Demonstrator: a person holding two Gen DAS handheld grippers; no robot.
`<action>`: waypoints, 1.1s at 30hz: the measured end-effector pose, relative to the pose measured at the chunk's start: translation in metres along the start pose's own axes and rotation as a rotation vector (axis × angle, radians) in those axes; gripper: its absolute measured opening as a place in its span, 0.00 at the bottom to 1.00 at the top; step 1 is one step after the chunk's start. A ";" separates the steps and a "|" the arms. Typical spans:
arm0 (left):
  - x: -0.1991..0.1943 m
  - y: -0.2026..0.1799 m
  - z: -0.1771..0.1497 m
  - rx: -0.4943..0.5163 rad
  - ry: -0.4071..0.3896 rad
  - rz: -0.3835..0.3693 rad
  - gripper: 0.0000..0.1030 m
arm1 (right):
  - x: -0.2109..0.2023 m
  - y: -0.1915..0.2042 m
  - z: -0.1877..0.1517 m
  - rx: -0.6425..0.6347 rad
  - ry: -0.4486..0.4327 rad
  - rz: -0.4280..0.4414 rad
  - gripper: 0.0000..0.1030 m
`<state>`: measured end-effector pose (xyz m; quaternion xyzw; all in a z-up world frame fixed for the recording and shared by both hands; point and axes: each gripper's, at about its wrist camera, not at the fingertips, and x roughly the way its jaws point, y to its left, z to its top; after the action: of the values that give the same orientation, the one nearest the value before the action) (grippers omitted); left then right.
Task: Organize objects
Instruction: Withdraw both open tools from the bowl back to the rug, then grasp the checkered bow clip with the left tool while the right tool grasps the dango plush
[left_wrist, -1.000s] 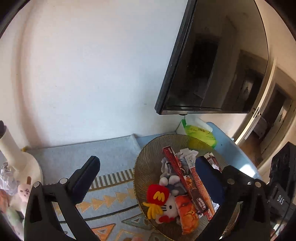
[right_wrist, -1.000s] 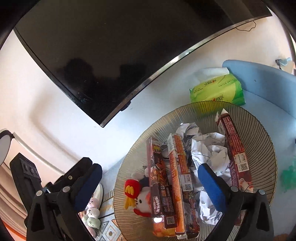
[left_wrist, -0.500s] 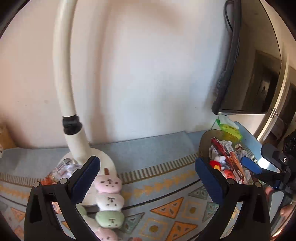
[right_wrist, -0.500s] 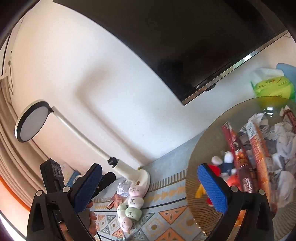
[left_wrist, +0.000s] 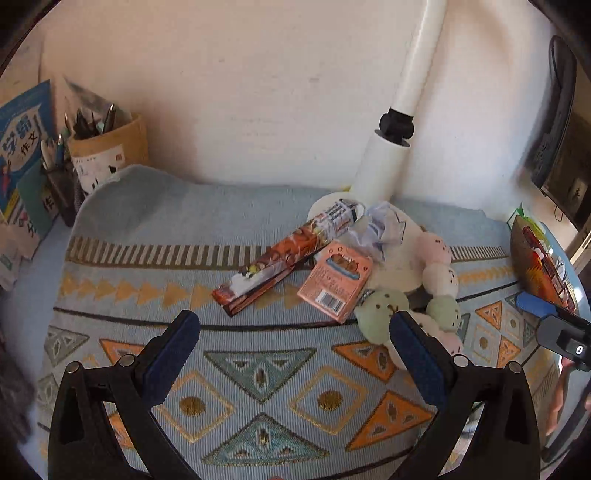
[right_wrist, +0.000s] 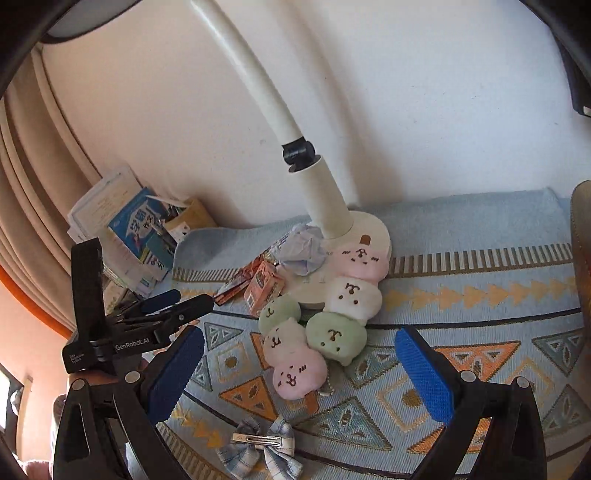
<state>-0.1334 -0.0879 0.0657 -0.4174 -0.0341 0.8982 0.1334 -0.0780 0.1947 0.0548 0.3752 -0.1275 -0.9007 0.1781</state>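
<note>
A: Listing the surface first: one counter (left_wrist: 33, 280), pale blue, covered by a woven cloth (left_wrist: 258, 373) with orange triangles, teal diamonds and a striped band.

B: Backdrop?

A: Plain white wall (left_wrist: 258, 92); beige curtain (right_wrist: 33, 184) at the left of the right-wrist view; dark screen (left_wrist: 561, 147) at the far right edge.

B: Items on the cloth?

A: White lamp (right_wrist: 321, 192), base resting on the cloth. Against the base: crumpled paper (left_wrist: 380, 229). Beside it: long orange snack box (left_wrist: 284, 258), lying flat and diagonal; small pink carton (left_wrist: 334, 280) touching its end. Pastel plush string (right_wrist: 325, 321), pink, white and green, draped over the lamp base. Checked bow clip (right_wrist: 258, 443), nearest the right tool.

B: Edges?

A: Pen holder (left_wrist: 107, 151) and books (left_wrist: 22, 155) at the back left; round basket (left_wrist: 532, 266) of packets at the right.

B: Tools?

A: Left tool (left_wrist: 291, 354): spread wide, empty, above the cloth. Right tool (right_wrist: 299, 365): spread wide, empty, plush string between its blue pads.
</note>
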 end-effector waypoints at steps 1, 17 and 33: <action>-0.001 0.002 -0.010 -0.016 0.026 -0.028 1.00 | 0.009 0.001 -0.003 -0.015 0.013 -0.018 1.00; 0.014 -0.137 -0.093 0.334 0.117 -0.065 1.00 | 0.080 -0.045 0.015 0.125 0.013 -0.113 1.00; 0.003 -0.102 -0.092 0.223 0.105 0.035 1.00 | 0.078 -0.039 0.015 0.080 0.017 -0.181 0.55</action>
<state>-0.0442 0.0061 0.0217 -0.4468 0.0800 0.8756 0.1650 -0.1482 0.1989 0.0016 0.3994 -0.1274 -0.9042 0.0821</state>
